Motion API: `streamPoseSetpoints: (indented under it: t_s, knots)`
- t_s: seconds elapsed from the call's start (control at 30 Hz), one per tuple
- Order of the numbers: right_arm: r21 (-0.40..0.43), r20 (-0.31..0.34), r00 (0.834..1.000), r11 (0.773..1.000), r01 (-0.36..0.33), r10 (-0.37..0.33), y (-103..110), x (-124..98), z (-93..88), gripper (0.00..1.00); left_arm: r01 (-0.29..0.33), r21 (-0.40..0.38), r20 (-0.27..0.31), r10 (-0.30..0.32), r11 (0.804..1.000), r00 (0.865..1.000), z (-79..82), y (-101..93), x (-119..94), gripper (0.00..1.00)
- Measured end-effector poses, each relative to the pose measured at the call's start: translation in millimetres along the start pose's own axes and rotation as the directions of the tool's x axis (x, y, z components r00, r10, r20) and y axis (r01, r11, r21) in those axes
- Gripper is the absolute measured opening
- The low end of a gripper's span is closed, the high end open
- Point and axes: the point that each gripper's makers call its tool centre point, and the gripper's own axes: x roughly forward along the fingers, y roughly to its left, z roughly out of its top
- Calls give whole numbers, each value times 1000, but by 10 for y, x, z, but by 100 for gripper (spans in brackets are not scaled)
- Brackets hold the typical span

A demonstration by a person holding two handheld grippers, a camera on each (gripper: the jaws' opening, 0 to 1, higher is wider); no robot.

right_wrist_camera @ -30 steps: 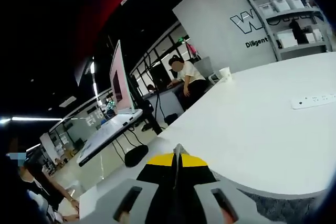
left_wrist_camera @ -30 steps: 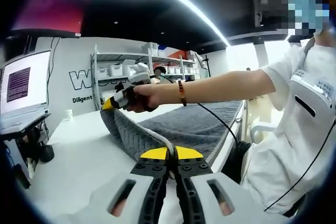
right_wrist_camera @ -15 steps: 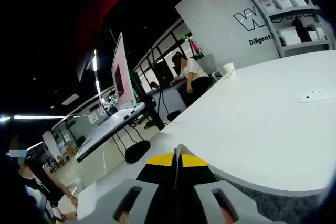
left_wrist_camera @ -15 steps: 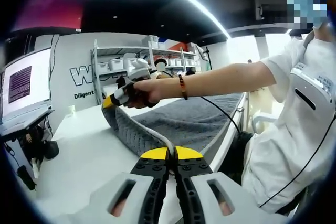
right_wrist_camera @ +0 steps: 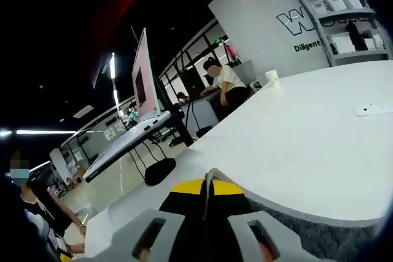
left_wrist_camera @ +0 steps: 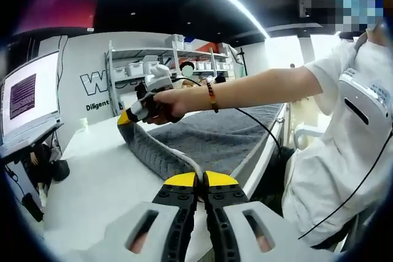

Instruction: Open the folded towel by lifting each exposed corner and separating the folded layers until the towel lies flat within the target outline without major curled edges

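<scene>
Towel (left_wrist_camera: 202, 139) hangs stretched between my two tongs above the white desk (left_wrist_camera: 92, 182): left tongs (left_wrist_camera: 198, 180) clamped on one edge, right tongs (right_wrist_camera: 209, 183) on another. Mid-unfold, I judge; next, spread and lay it flat

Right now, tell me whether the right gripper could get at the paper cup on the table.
Probably not as things stand: the right gripper is shut on the towel's edge, and the paper cup stands far across the bare white table.
</scene>
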Motion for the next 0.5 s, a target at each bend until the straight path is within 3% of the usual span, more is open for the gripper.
streamPoseSetpoints:
  t_s: [0.5]
  knots:
    - [-41, -27, 1000, 999, -16, 15, 6, 165, -17, 3, -23, -26, -11, 23, 999, 1000, -83, 105, -83, 3]
